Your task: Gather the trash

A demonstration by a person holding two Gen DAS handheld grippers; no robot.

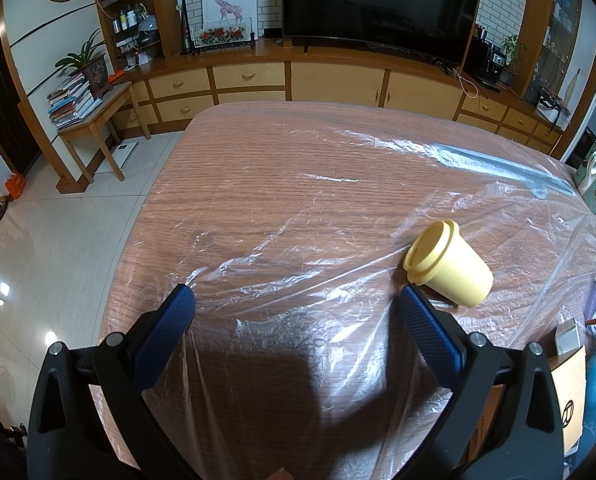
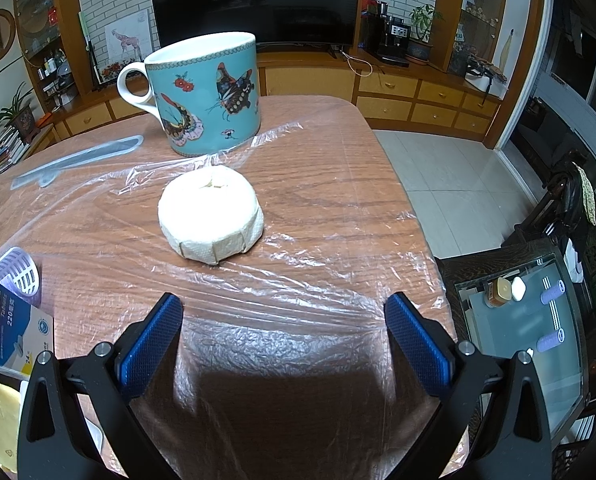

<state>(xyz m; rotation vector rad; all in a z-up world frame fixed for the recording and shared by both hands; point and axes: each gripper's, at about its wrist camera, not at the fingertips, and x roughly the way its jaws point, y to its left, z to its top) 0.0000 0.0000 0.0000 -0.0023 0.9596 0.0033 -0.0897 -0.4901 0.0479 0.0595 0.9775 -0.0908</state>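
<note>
Toppled yellow plastic cup (image 1: 450, 264), round white paper-wrapped puck (image 2: 211, 218), crinkled clear film (image 2: 298, 300)

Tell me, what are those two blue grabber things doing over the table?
A person holds one in each hand to pick up trash. Both are open and empty. The left gripper hovers near a yellow cup lying on its side. The right gripper faces a white paper-wrapped round thing in front of a butterfly mug.
</note>
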